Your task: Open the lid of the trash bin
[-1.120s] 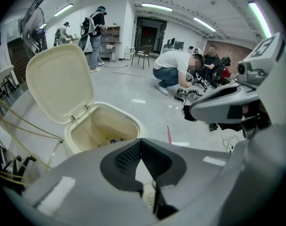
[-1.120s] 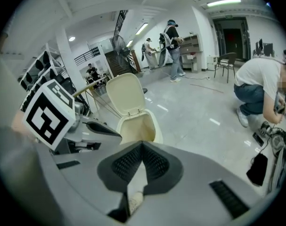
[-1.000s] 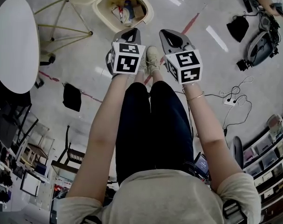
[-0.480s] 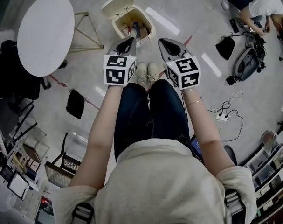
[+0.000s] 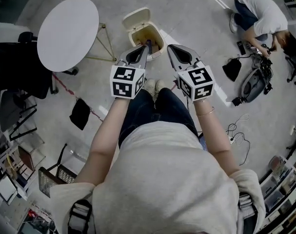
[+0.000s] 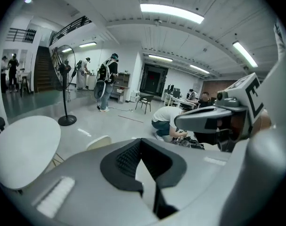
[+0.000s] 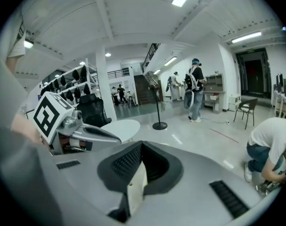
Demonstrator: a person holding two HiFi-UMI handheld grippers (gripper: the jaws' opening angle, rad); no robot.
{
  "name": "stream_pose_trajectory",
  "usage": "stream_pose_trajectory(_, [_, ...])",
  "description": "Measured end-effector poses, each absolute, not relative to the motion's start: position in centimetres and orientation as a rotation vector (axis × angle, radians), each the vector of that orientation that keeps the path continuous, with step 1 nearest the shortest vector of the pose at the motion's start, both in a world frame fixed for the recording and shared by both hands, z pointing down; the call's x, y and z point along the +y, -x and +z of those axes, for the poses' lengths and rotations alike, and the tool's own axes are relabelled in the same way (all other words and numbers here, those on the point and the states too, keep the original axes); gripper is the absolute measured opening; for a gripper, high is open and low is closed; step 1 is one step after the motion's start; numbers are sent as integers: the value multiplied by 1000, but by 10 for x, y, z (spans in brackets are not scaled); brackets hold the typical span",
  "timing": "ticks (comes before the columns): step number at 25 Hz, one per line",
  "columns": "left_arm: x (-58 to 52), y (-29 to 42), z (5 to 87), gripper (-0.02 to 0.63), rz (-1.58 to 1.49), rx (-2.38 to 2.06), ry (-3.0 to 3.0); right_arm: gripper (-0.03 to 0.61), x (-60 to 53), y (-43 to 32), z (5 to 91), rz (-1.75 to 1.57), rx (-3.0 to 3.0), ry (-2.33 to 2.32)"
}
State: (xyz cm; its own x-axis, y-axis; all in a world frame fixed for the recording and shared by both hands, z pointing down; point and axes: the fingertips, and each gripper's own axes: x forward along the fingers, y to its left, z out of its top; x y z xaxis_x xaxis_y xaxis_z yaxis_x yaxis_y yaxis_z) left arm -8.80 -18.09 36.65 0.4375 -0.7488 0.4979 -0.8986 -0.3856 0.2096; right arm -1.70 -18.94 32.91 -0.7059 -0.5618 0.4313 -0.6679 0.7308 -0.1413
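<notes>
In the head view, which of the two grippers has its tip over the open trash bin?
The left gripper: its tip overlaps the opening of the trash bin; the right gripper points just outside its right rim.

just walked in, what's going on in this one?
A standing person holds a two-jaw gripper in each hand, both held out level in front of the body. On the floor ahead sits a cream plastic trash bin; its flip lid is up, with rubbish inside. The left gripper and right gripper both have jaws together, hold nothing, and are not on the bin.
</notes>
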Motion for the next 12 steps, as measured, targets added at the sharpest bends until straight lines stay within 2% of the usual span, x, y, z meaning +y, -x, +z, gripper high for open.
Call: stream_pose_trajectory(12, [-168,98,300,9,346,-1482,-2362,8,-175,32,268,242,-2669,-919])
